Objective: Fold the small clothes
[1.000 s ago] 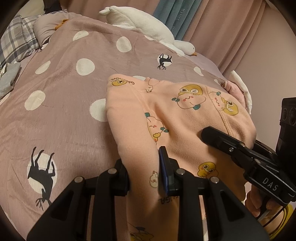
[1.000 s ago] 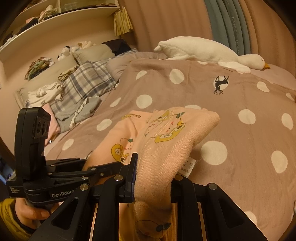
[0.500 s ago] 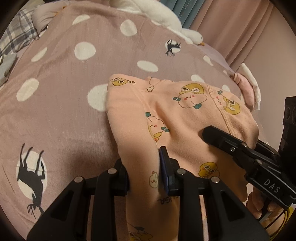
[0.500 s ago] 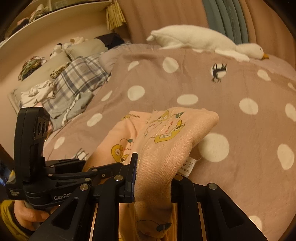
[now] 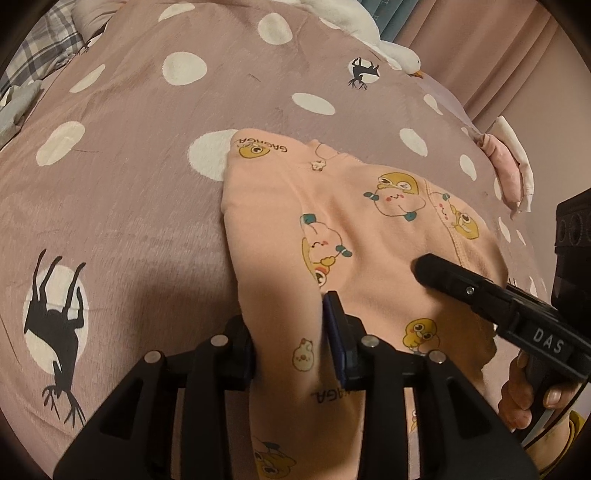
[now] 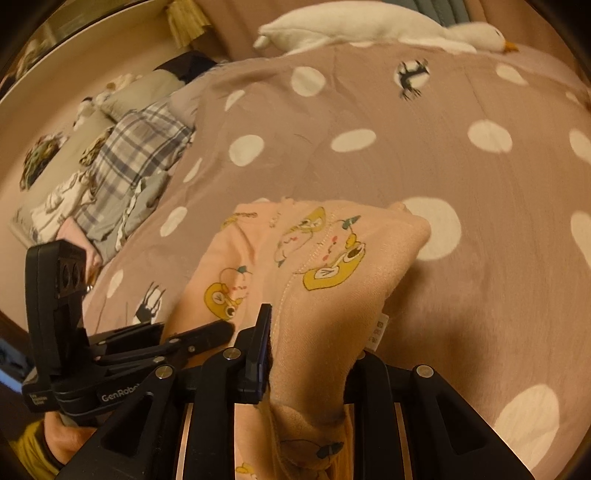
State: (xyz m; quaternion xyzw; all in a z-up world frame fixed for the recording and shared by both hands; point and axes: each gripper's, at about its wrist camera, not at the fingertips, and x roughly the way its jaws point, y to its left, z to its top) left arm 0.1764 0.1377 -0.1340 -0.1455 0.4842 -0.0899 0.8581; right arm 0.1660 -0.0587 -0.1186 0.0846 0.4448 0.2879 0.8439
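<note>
A small peach garment (image 5: 369,229) printed with yellow cartoon ducks lies folded over on the polka-dot bed cover (image 5: 147,184). Its near edge is lifted by both grippers. In the left wrist view, my left gripper (image 5: 288,325) has a fold of the garment between its pads. Its jaws are opening, and the cloth still fills the gap. In the right wrist view, my right gripper (image 6: 310,339) is shut on a thick bunch of the garment (image 6: 325,251), with a white care label hanging beside it. Each gripper also shows in the other's view, the right gripper (image 5: 443,273) over the cloth and the left gripper (image 6: 207,332) low on the left.
A white goose plush (image 6: 369,26) lies along the far side of the bed. A plaid pillow (image 6: 140,147) and loose clothes sit at the far left. A pink and white cloth (image 5: 513,173) lies near the bed's right edge. A hand (image 5: 524,391) grips the right handle.
Both grippers have sunk toward the bed with the garment, and the views tip further down. The gap between the left jaws has widened slightly around the cloth.
</note>
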